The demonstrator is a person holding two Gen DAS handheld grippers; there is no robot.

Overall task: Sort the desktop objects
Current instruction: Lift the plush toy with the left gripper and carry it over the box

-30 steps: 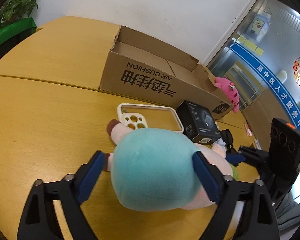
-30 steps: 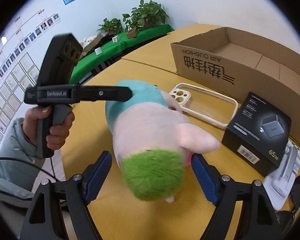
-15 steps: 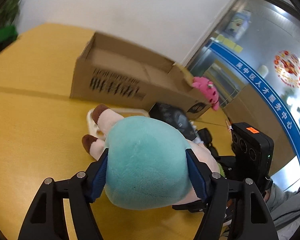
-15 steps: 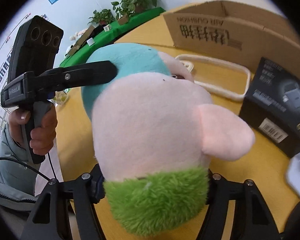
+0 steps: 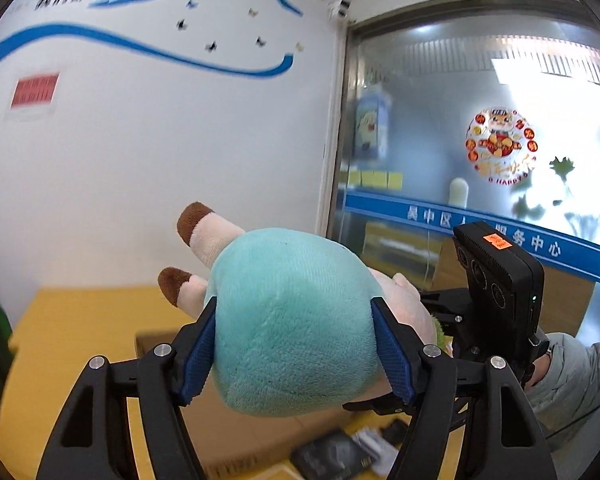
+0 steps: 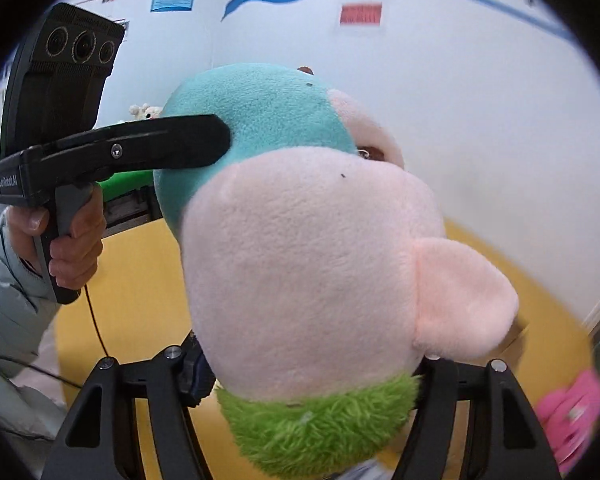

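I am holding one plush toy [image 5: 300, 320] in the air with both grippers at once. My left gripper [image 5: 296, 352] is clamped on its teal body, blue pads pressed into the fabric on either side. My right gripper [image 6: 312, 364] is clamped lower on the pink head, near the green tuft; its pads are mostly hidden behind the plush. The toy's long axis runs from one gripper to the other, brown-tipped feet pointing up and away from my left side, head toward my right.

Seen from my left wrist, the open cardboard box [image 5: 236, 432] lies below and slightly ahead of the toy, on the yellow table [image 5: 72, 320]. A black packet [image 5: 332, 458] sits on the table just beside the box. So the drop target is downward and forward, nearer my left gripper. A pink toy [image 6: 572, 412] shows at the right edge, blurred. I judge the next move is lowering the toy over the box opening.
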